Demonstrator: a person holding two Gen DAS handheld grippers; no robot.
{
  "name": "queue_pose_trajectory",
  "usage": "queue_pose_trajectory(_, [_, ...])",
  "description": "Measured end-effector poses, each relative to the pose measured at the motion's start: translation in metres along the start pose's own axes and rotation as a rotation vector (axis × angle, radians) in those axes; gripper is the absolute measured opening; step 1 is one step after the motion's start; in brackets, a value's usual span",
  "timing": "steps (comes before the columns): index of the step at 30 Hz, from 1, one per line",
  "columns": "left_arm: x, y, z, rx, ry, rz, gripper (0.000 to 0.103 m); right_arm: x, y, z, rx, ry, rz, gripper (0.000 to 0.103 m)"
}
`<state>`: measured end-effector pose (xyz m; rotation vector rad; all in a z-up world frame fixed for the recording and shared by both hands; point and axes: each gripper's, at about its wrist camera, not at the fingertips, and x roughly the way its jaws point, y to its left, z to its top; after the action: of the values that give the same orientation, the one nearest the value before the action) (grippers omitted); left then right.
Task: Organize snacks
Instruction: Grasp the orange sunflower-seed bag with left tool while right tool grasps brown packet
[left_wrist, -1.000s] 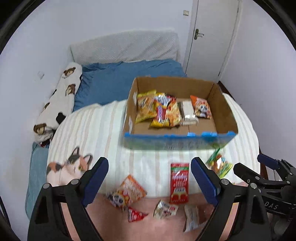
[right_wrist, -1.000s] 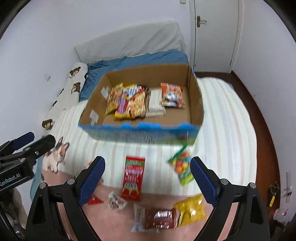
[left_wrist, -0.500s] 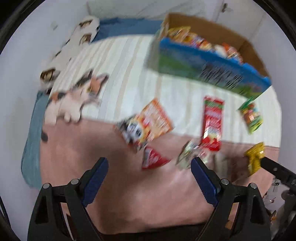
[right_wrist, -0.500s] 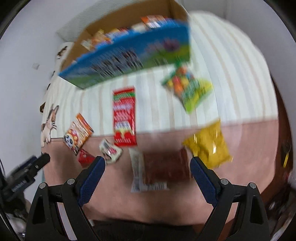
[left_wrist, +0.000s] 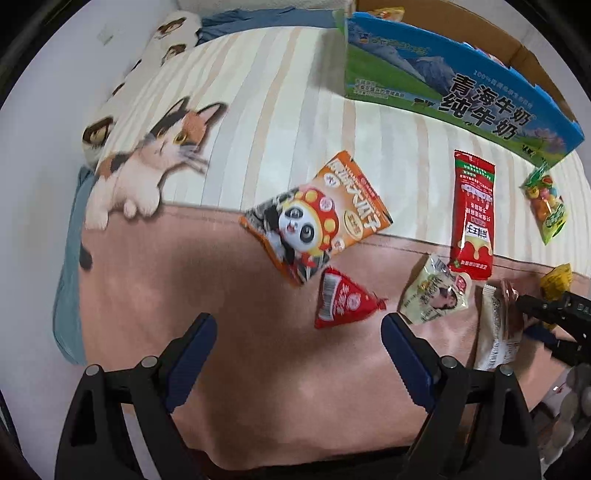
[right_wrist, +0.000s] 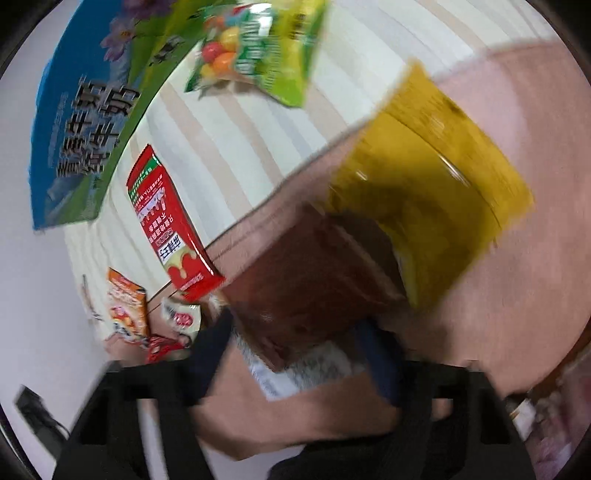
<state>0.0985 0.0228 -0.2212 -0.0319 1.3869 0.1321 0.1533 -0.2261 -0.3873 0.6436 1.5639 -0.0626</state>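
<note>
Snack packs lie on the bed in front of a blue-fronted cardboard box (left_wrist: 454, 92). My left gripper (left_wrist: 299, 332) is open and empty, low over the pink blanket, just short of a red triangular pack (left_wrist: 343, 301) and an orange panda pack (left_wrist: 317, 221). My right gripper (right_wrist: 299, 332) is open, its jaws on either side of a brown pack with a white end (right_wrist: 314, 291); it also shows in the left wrist view (left_wrist: 498, 328). A yellow pack (right_wrist: 436, 184) lies partly over it. A long red pack (left_wrist: 472, 214) and a green candy pack (left_wrist: 546, 203) lie nearer the box.
A small cream pack (left_wrist: 436, 291) lies between the red triangular pack and the brown pack. A cat-print blanket (left_wrist: 147, 162) and a bear-print pillow (left_wrist: 162, 40) are at the left. The bed's near edge drops off just below both grippers.
Both grippers have dropped from high above the bed to just over the blanket. The right one has closed in around the brown pack; the left has neared the red triangular pack.
</note>
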Motion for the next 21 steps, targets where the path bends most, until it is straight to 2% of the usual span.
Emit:
queue_pose_trajectory(5, [0.013,-0.014,0.024,0.127,0.002,0.057,0.091,0.005,0.039,0.015,-0.242,-0.041,-0.107,0.036])
queue_pose_trajectory(7, [0.023,-0.023,0.036,0.188,0.014,0.073,0.091,0.006,0.06,0.018,-0.383,-0.038,-0.188,0.036])
queue_pose_trajectory(9, [0.036,-0.034,0.047,0.251,0.031,0.086,0.091,0.006,0.068,0.021,-0.445,-0.05,-0.257,0.037])
queue_pose_trajectory(10, [0.045,-0.042,0.053,0.3,0.041,0.09,0.091,0.005,0.071,0.023,-0.449,-0.05,-0.28,0.038])
queue_pose_trajectory(11, [0.051,-0.047,0.056,0.33,0.052,0.103,0.091,0.004,0.07,0.026,-0.421,-0.045,-0.269,0.048])
queue_pose_trajectory(12, [0.061,-0.054,0.06,0.373,0.066,0.122,0.091,0.003,0.068,0.029,-0.393,-0.042,-0.249,0.068])
queue_pose_trajectory(14, [0.079,-0.066,0.067,0.441,0.095,0.138,0.091,0.0,0.062,0.035,-0.307,-0.043,-0.187,0.087])
queue_pose_trajectory(16, [0.093,-0.076,0.071,0.501,0.11,0.17,0.091,0.002,0.061,0.039,-0.257,-0.045,-0.18,0.087])
queue_pose_trajectory(18, [0.095,-0.082,0.074,0.53,0.086,0.171,0.085,0.009,0.06,0.041,-0.222,-0.039,-0.175,0.087])
queue_pose_trajectory(19, [0.095,-0.082,0.078,0.517,0.087,0.15,0.072,0.012,0.061,0.043,-0.205,-0.037,-0.175,0.087])
queue_pose_trajectory(21, [0.094,-0.076,0.086,0.448,0.101,0.098,0.07,0.024,0.062,0.047,-0.165,-0.037,-0.198,0.086])
